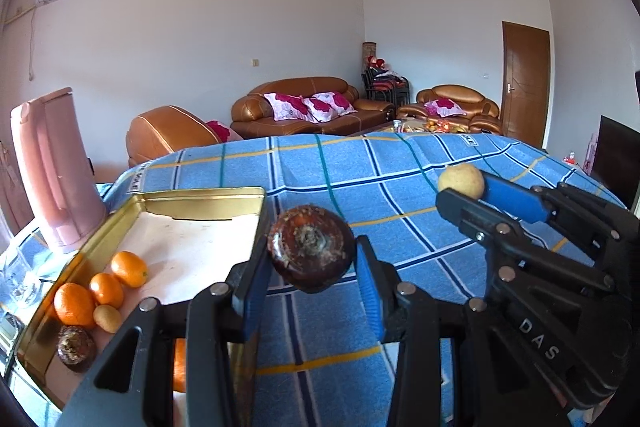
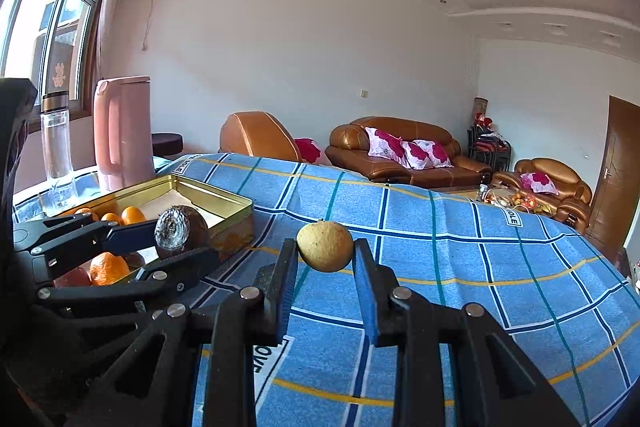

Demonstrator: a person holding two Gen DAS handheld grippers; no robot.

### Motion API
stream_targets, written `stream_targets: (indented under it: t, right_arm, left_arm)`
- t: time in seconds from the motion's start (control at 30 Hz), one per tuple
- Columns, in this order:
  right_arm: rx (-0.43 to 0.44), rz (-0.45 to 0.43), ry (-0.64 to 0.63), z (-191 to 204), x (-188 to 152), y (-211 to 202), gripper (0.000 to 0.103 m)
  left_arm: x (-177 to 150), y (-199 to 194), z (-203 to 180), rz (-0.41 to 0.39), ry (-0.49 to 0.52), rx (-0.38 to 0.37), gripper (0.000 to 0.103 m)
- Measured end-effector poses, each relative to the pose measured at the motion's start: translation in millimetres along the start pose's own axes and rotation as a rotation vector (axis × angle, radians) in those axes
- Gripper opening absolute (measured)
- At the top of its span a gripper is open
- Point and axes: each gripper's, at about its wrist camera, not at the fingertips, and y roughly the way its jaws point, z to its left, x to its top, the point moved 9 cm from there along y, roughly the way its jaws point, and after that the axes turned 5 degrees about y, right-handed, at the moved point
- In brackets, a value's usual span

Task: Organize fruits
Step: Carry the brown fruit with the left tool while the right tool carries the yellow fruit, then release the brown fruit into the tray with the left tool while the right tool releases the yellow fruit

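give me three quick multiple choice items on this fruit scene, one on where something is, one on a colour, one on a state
1. Where does the gold tin tray lie relative to the left hand-held gripper?
A. to its left, on the checked cloth
B. to its right, beyond the other gripper
C. on the sofa

2. What colour is the fruit in the right hand-held gripper?
A. bright red
B. pale yellow
C. purple

3. What state is the left hand-held gripper in?
A. open and empty
B. shut on a dark brown round fruit
C. shut on a glass bottle

Answers:
1 A, the tray sits left of the fingers in the left wrist view.
2 B, the fruit between the blue pads is pale yellow.
3 B, both pads press the brown fruit, held above the cloth.
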Motion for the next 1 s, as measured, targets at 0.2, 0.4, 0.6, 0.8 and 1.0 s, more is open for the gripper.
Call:
stream_targets:
  t: [0.2,0.4,0.6,0.8,1.0]
  right_arm:
    - [0.026,-0.002,-0.012,15.5,-1.3,-3.0,0.03]
    - [0.052,-0.001,-0.032,33.6,-1.5,-4.8,0.03]
    - [0.077,0.002,-0.055,52.9,-1.1,-4.7,0.03]
    - [0.102,0.003,-0.083,73.7,-0.6,-3.5,0.03]
    - [0.13,0.011,-0.099,90.8,-0.8,0.7,0.03]
  left_arm:
    - [-1.9,-17.3,15.8,-0.026,-0.003,0.033,0.043]
    - [-3.4,-32.2,41.7,-0.042,-0.029,0.064,0.043]
    - [-5.8,-42.0,63.1,-0.054,-0.047,0.101,0.043]
    - [-8.1,-49.4,80.8,-0.064,-0.053,0.134,0.043]
    - [-12.0,-57.4,98.6,-0.07,-0.063,0.167,0.043]
